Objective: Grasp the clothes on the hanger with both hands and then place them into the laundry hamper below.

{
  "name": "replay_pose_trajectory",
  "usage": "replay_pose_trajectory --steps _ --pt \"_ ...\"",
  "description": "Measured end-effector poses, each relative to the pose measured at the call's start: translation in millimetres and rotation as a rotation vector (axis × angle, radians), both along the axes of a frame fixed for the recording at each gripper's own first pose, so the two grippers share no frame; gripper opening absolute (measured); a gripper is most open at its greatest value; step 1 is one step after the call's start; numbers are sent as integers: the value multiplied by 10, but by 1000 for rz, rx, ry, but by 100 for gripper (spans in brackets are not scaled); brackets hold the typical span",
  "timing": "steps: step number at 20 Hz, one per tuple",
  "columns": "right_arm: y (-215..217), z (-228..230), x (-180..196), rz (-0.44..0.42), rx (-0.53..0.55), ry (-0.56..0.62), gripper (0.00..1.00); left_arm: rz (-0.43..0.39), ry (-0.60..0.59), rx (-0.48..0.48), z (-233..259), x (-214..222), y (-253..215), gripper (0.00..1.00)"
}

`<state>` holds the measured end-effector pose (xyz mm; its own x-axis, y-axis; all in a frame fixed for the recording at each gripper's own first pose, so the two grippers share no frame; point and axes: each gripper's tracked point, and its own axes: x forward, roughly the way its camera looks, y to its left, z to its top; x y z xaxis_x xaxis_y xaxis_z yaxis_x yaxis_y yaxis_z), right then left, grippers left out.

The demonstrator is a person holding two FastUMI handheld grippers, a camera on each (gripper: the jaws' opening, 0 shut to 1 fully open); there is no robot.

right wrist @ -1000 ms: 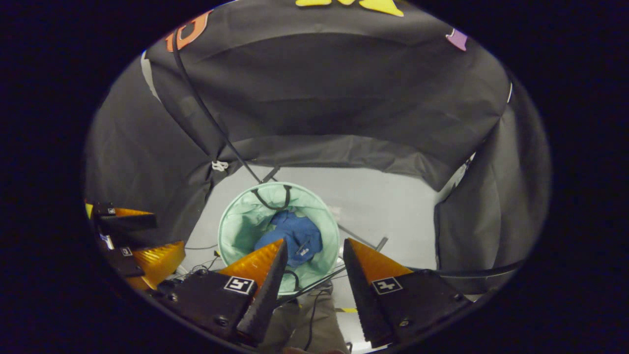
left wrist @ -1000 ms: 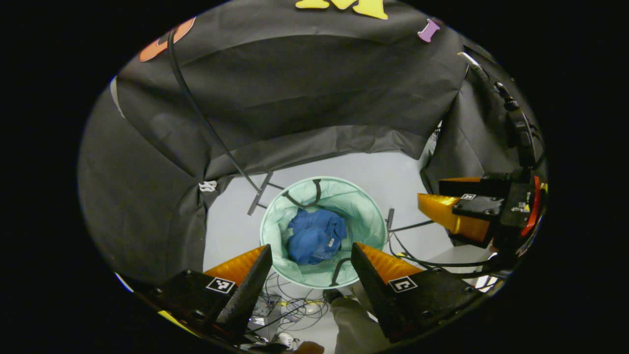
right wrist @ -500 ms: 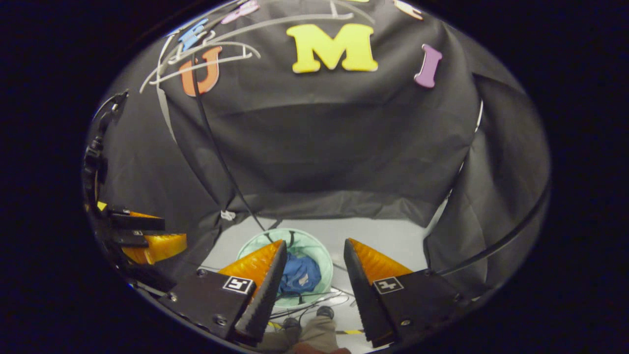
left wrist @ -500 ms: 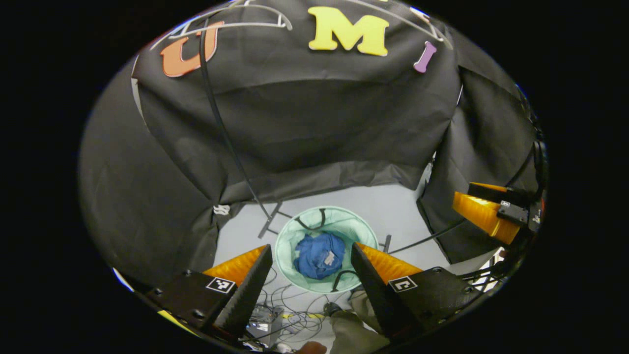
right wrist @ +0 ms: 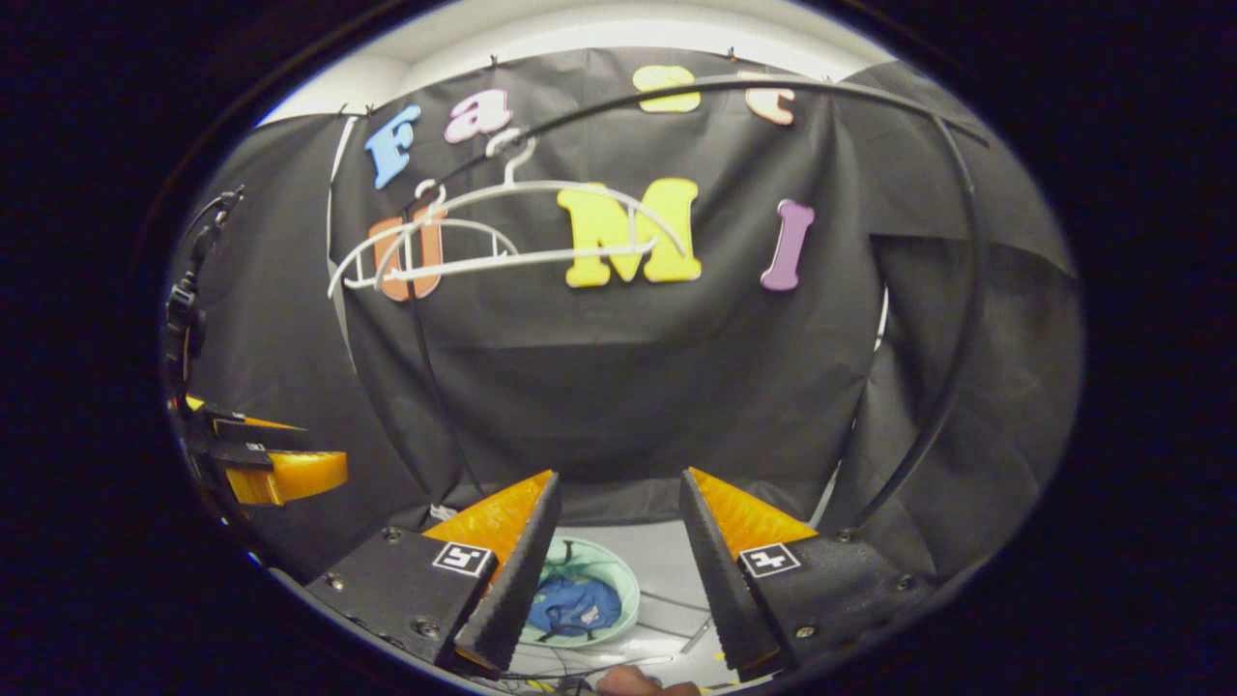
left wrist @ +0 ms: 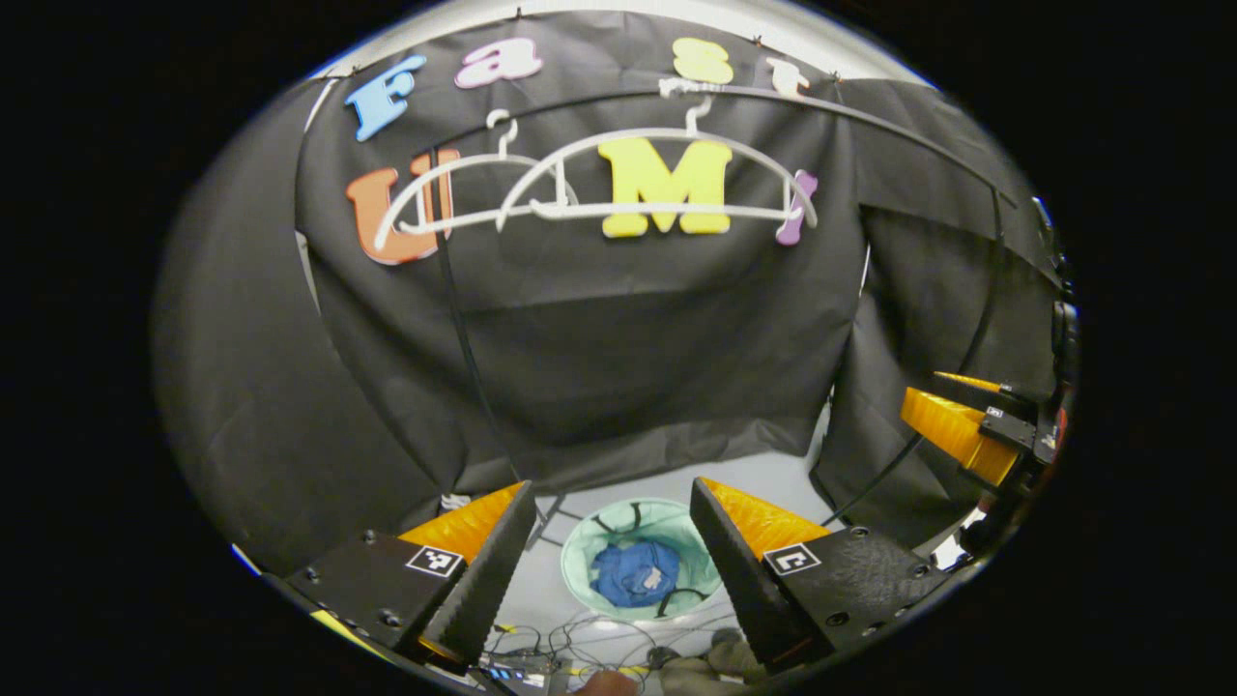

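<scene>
- The left tool (left wrist: 613,541) stood with its fingers spread and nothing between them; the right tool (right wrist: 618,532) likewise.
- Open air lay between both tools and the black cloth wall (left wrist: 628,338).
- Two bare white hangers (left wrist: 618,184) hung from the black rail (left wrist: 870,111) high up, an obstacle near the top.
- The laundry hamper (left wrist: 643,570) on the floor stood open-mouthed, blue clothes (left wrist: 633,572) low inside, leaving room above them.
- Loose cables (left wrist: 580,643) lay on the floor beside the hamper.
</scene>
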<state>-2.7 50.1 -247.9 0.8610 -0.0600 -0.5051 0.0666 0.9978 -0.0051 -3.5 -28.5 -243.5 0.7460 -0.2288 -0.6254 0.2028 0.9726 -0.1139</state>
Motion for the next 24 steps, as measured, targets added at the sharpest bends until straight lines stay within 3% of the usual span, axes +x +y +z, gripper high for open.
replay_pose_trajectory --steps 3,8,11,18,24 --pt "-7 401 -54 17 6 -93 100 43 -112 -7 439 -124 29 97" --pt "-135 931 -307 55 -20 -185 100 149 -250 18 751 -445 56 100" --pt "-359 1364 -550 41 -36 -275 100 197 -345 15 1228 -589 70 100" --pt "-595 2257 -1015 80 -32 -479 100 252 -638 9 2306 -1115 -30 100" --pt "-865 2663 -1399 100 -58 -606 100 274 -783 53 2678 -1481 -104 100"
